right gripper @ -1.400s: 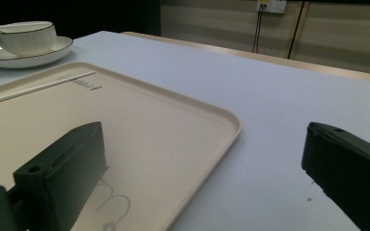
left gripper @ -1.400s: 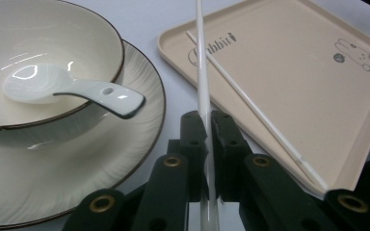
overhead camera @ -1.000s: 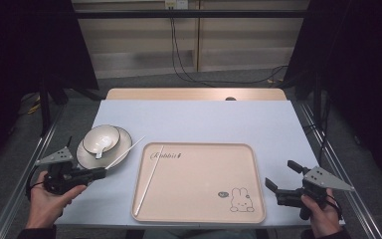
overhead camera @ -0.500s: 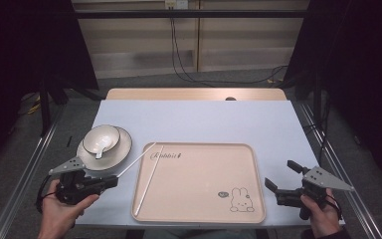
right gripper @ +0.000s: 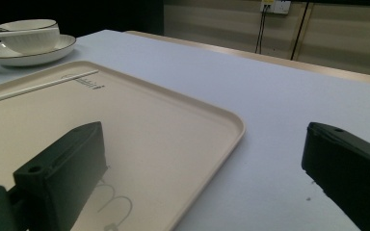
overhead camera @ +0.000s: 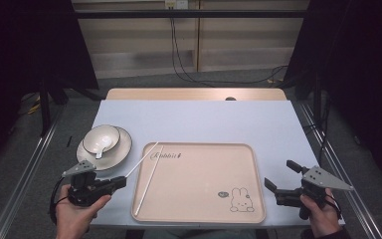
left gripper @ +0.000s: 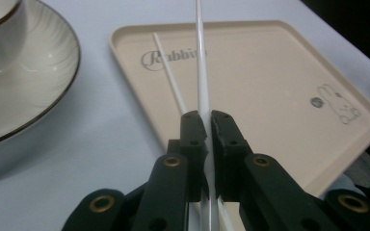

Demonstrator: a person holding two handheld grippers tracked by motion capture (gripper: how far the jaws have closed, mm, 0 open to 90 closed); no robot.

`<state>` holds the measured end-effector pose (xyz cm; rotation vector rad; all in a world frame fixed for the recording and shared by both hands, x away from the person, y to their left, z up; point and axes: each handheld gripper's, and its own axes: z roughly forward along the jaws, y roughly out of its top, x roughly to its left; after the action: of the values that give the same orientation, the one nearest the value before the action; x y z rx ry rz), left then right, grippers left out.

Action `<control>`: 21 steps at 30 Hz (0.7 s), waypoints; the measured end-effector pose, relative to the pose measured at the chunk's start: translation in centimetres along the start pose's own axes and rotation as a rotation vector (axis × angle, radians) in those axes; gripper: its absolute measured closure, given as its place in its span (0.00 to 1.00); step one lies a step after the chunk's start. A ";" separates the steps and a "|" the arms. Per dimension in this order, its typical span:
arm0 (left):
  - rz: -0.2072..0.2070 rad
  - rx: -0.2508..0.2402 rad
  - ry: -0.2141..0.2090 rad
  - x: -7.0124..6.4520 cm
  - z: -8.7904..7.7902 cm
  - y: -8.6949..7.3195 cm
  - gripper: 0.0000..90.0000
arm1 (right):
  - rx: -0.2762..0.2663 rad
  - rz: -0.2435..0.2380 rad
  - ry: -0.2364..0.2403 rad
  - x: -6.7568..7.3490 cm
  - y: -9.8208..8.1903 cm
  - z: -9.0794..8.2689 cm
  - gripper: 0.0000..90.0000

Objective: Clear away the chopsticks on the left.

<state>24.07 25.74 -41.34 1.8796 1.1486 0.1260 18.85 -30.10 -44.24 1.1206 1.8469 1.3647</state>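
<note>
- Chopstick (overhead camera: pixel 140 162) one is clamped in the left gripper (overhead camera: pixel 121 182) fingers at lower left, tip over the tray (overhead camera: pixel 204 209) edge.
- Chopstick (overhead camera: pixel 149 181) two already lies in the tray's left part.
- Right gripper (overhead camera: pixel 278 182), lower right, fingers wide, empty.
- Left to do, likely: laying the held one beside it.

The flat rectangular plastic tray (overhead camera: pixel 199 184) is pale beige, printed with dark script lettering near 1 corner and a small outlined rabbit near another. 2 thin white chopsticks (left gripper: pixel 200 72) are plain, without markings. The round ceramic bowl (overhead camera: pixel 101 139) and its ribbed saucer (overhead camera: pixel 122 149) are cream-white, each edged with a thin dark gold line. The surface (overhead camera: pixel 199 122) is light blue-grey with a tan wooden strip along its far edge. Both tools, left (left gripper: pixel 207 127) and right (overhead camera: pixel 278 186), are matte black, topped by grey plates.
</note>
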 end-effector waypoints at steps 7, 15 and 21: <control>-0.064 0.002 0.036 -0.7 1.8 0.3 0.94 | 0.002 -0.003 0.000 0.0 0.0 0.1 0.02; -0.098 0.022 0.074 -2.4 3.7 0.5 0.94 | 0.002 -0.001 0.000 0.0 0.0 0.0 0.01; -0.134 0.042 0.111 -3.0 5.4 0.3 0.94 | 0.003 -0.004 0.004 0.0 0.0 0.1 0.02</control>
<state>25.26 20.01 -43.28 1.8447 1.3590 0.1332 18.91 -30.08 -44.26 1.1153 1.8539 1.3636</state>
